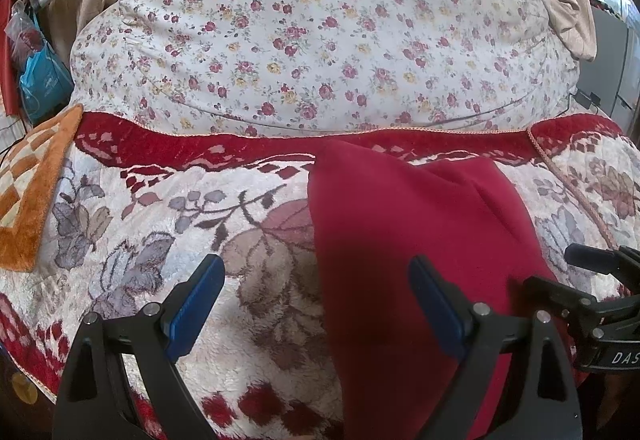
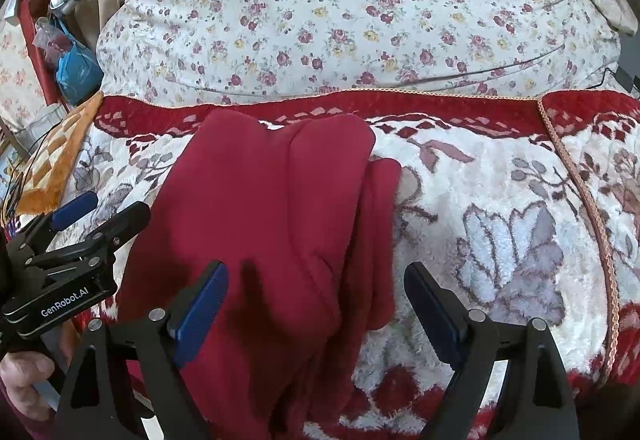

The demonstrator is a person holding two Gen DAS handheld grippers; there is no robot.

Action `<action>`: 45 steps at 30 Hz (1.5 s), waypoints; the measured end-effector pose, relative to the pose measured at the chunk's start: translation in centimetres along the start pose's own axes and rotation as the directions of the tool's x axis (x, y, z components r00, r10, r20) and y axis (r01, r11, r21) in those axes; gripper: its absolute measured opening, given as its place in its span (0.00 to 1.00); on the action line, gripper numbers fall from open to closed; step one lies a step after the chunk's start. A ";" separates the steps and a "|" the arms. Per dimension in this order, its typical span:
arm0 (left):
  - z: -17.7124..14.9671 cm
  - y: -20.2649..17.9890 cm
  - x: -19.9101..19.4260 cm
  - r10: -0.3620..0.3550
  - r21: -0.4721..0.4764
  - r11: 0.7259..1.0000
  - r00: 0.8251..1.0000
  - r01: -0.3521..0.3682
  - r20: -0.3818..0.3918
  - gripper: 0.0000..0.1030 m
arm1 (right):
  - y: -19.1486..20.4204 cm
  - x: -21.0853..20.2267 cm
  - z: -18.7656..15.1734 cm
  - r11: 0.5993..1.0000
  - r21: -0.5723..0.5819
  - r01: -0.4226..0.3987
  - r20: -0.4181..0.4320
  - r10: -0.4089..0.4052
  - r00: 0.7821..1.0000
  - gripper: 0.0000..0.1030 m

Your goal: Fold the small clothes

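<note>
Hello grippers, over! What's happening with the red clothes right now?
Left gripper open, empty. Right gripper open, empty, over the red garment. Garment lies in loose folds on the floral blanket. Nothing in the way.

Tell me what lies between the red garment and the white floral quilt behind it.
Only the plush flowered blanket's dark red border band separates the red garment from the white floral quilt; both wrist views show it.

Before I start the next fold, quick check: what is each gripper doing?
Left gripper: open, holding nothing, above the dark red fleece garment.
Right gripper: open, holding nothing, above the same garment.
</note>
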State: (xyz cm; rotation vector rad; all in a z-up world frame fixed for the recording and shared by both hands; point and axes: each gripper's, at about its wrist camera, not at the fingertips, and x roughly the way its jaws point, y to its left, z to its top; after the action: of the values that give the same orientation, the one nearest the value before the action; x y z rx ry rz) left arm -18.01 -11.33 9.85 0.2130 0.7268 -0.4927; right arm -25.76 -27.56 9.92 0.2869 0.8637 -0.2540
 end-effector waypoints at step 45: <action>-0.1 -0.3 0.4 0.001 0.010 1.000 1.000 -0.001 -0.003 0.90 | 0.2 0.6 0.0 1.000 0.002 -0.010 -0.029 0.011 1.000 0.90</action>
State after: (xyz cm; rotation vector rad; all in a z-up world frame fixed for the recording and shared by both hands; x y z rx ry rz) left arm -17.98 -11.66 9.52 0.2235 0.7273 -0.4956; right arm -25.36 -27.45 9.46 0.2972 0.8902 -0.2413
